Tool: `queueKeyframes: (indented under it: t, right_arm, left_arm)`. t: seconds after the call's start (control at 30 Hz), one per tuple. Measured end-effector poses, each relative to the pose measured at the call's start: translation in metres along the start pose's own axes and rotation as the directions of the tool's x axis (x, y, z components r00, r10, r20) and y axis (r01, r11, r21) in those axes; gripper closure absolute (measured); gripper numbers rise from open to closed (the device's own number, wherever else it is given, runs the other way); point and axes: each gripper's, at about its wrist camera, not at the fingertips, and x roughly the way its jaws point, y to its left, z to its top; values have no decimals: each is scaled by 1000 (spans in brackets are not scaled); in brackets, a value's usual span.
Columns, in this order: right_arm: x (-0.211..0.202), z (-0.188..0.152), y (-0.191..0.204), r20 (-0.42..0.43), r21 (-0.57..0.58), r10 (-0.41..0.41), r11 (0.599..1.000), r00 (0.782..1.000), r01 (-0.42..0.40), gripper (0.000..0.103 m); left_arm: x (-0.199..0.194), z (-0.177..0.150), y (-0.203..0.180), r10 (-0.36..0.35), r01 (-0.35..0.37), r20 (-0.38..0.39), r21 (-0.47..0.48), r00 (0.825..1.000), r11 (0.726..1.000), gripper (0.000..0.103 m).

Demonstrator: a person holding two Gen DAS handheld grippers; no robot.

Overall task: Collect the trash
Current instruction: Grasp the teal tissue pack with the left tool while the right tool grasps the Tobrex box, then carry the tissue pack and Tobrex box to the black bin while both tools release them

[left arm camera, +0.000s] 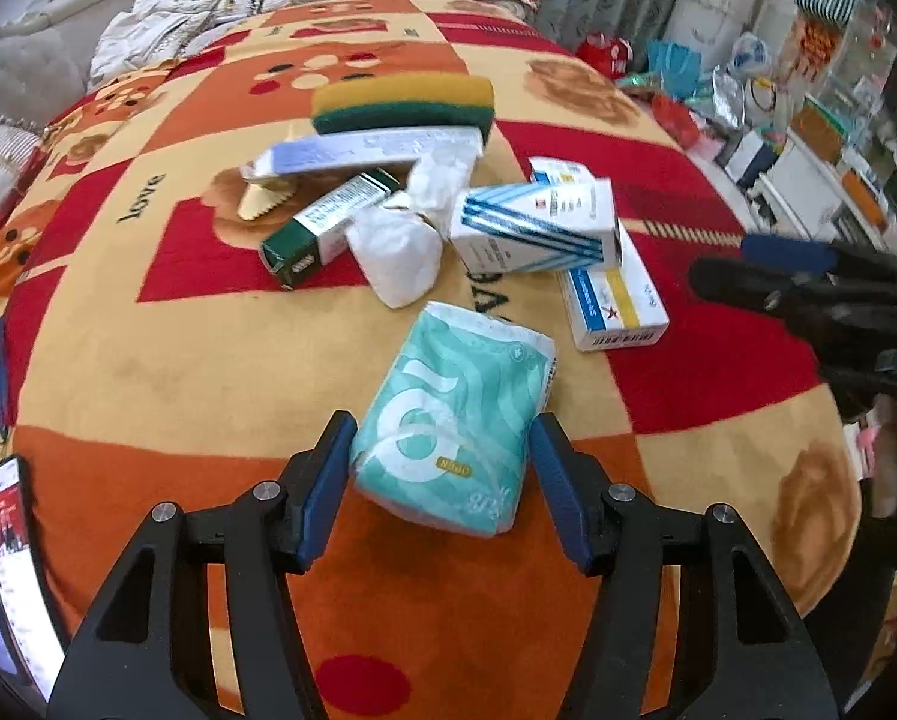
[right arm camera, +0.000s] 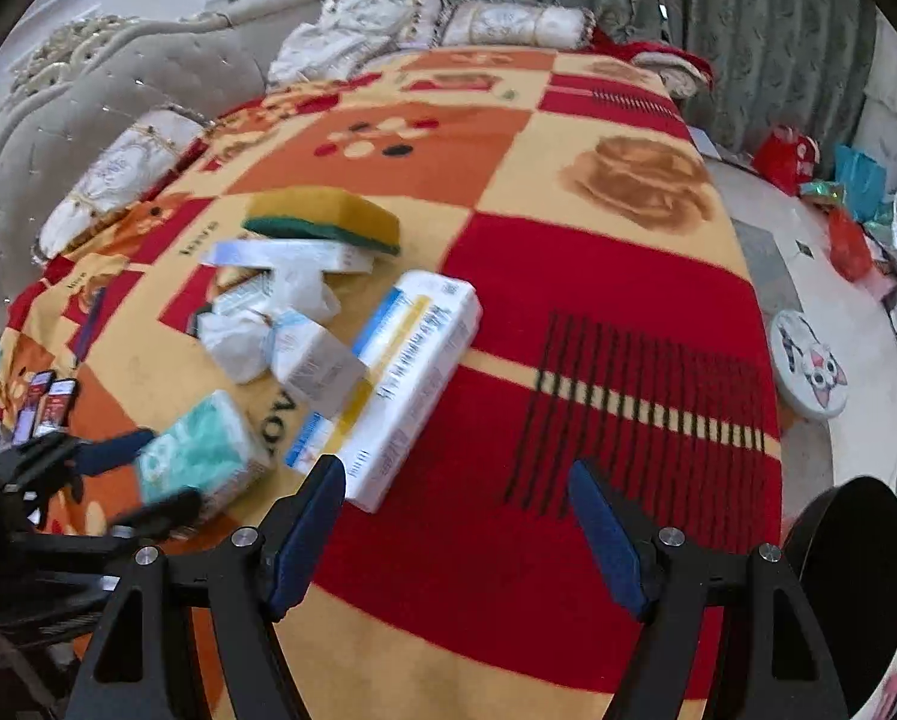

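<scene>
A teal tissue pack (left arm camera: 454,414) lies on the patterned blanket (left arm camera: 148,372) between the fingers of my left gripper (left arm camera: 442,480), whose blue pads stand close beside its sides; the gripper is open. The right wrist view shows the same pack (right arm camera: 208,444) inside the left gripper (right arm camera: 172,471). Beyond it lie a blue-striped box (left arm camera: 538,222), a yellow-striped box (left arm camera: 616,306), crumpled white tissue (left arm camera: 400,258), a green box (left arm camera: 322,228) and a sponge (left arm camera: 403,102). My right gripper (right arm camera: 454,480) hangs open over red blanket, nothing in it, next to a long white box (right arm camera: 412,384).
A black bin (right arm camera: 850,588) stands at the bed's right edge. Phones (right arm camera: 46,405) lie at the left edge. Pillows (right arm camera: 508,21) line the far end. A round cat-print cushion (right arm camera: 808,366) and bags (right arm camera: 787,156) sit on the floor to the right.
</scene>
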Motion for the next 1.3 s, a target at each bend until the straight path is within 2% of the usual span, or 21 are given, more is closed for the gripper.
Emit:
queueKeyframes:
  t: [0.1, 0.17, 0.2, 0.37, 0.5, 0.53, 0.6, 0.63, 0.7, 0.73, 0.87, 1.03, 1.2, 1.3]
  right_arm:
    - [-3, 7, 13, 24, -41, 40, 998, 999, -39, 28]
    - [0, 14, 24, 29, -94, 57, 994, 998, -54, 28]
    - [2, 17, 30, 30, -120, 59, 991, 998, -55, 28]
    - [17, 35, 51, 20, -229, 92, 970, 996, -85, 29]
    - [36, 46, 70, -24, -340, 59, 938, 998, -64, 33]
    - [44, 48, 76, -42, -376, 32, 926, 999, -45, 36]
    - [56, 46, 81, -77, -419, -2, 907, 997, -31, 50]
    - [62, 45, 82, -95, -426, -20, 904, 995, -23, 64]
    - [62, 42, 80, -112, -407, -3, 912, 994, -43, 70]
    - [58, 40, 77, -114, -375, 35, 924, 993, -76, 72]
    - [45, 27, 65, -95, -275, 90, 955, 991, -113, 73]
    - [16, -3, 54, -71, -183, 141, 971, 987, -152, 74]
    - [1, -39, 52, -121, -151, 145, 975, 982, -162, 74]
    - [1, -52, 53, -140, -158, 118, 978, 983, -140, 73]
  left_arm:
    - [4, 2, 1, -14, 14, 1, -11, 1000, 1000, 48]
    - [1, 3, 6, -39, 39, 1, -39, 999, 998, 61]
    - [-1, 4, 9, -49, 49, 3, -52, 999, 997, 63]
    - [-24, 7, 27, -31, 37, 51, -101, 998, 994, 66]
    - [-37, 9, 38, -13, 23, 75, -139, 997, 990, 66]
    - [-38, 9, 39, -13, 24, 77, -145, 997, 989, 66]
    - [-39, 9, 41, -15, 27, 78, -158, 997, 987, 66]
    - [-39, 8, 41, -17, 30, 77, -164, 997, 986, 66]
    - [-39, 7, 40, -19, 31, 76, -165, 997, 986, 66]
    - [-40, 7, 40, -19, 31, 76, -165, 997, 986, 66]
    - [-42, 8, 41, -22, 35, 86, -165, 996, 986, 66]
    - [-51, 8, 34, -28, 44, 109, -148, 994, 988, 66]
    - [-49, 6, 26, -35, 49, 100, -139, 994, 989, 66]
    - [-49, 4, 22, -35, 48, 97, -135, 995, 990, 66]
